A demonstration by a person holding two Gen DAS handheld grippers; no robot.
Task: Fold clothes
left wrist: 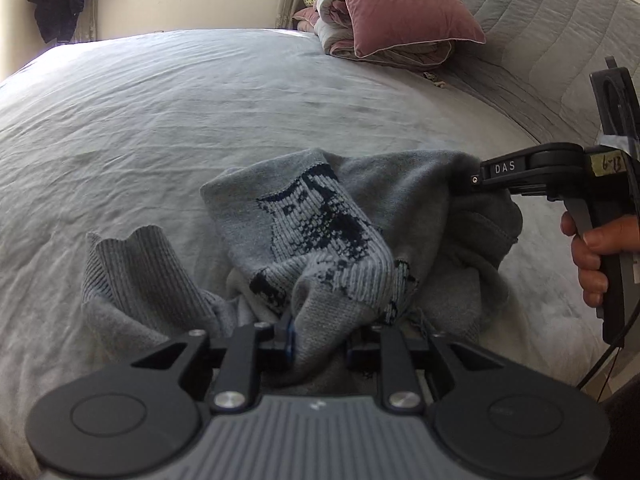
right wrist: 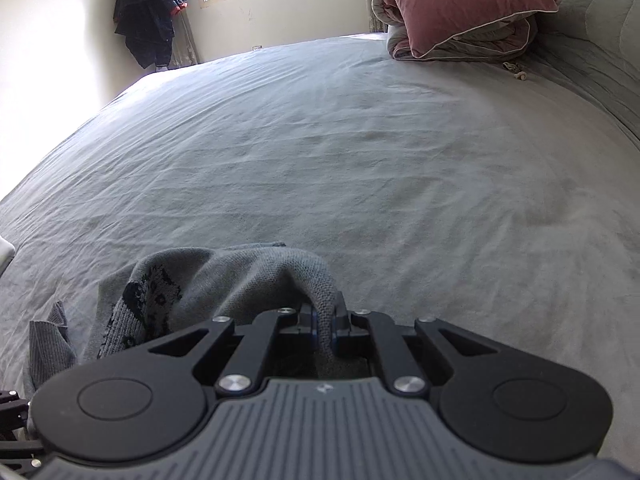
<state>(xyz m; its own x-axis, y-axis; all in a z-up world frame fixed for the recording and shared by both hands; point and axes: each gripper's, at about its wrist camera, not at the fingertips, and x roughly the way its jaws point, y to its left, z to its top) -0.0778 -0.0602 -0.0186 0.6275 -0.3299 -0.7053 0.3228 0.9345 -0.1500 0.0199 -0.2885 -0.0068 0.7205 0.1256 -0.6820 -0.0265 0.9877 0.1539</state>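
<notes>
The gray sweater [left wrist: 320,240] sits bunched in a heap on the big bed [left wrist: 200,112], near its front edge, with the left tool [left wrist: 320,344] and right tool [right wrist: 325,328] each pinched on a bit, so a small tug could make the cloth slip out and crumple more

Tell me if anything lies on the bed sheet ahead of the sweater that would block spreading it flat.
Nothing visible does. Both grippers, left gripper and right gripper, already clamp the grey sweater. The bed sheet beyond it is bare; the pink pillow and rolled quilt sit far off, at its head end.
</notes>
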